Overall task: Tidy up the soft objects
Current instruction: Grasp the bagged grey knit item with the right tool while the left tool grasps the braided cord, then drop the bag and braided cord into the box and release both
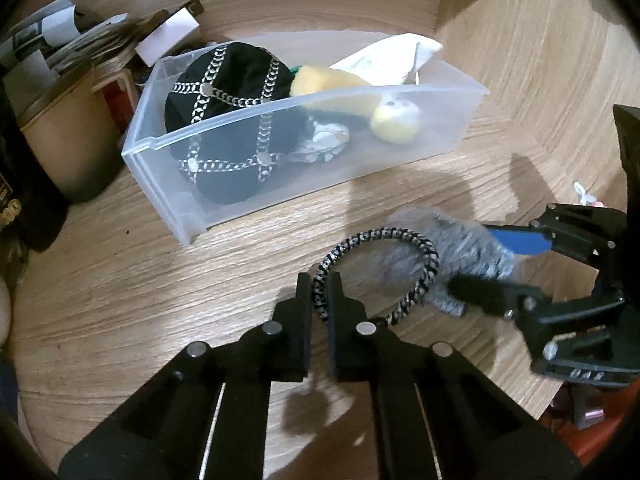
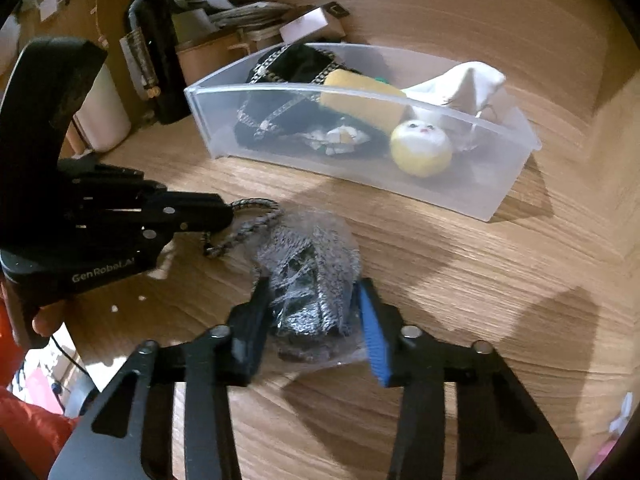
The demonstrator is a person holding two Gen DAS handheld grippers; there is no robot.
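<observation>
Nearest, left tool pinched tight on the braided black-and-silver cord loop, right tool clamped on the grey fuzzy bundle in clear wrap, likely so both ends lift together. Bundle soft, shaggy, resting on the wooden worktop. Beyond, translucent bin already holding a black chain-patterned cap and plush toys.
</observation>
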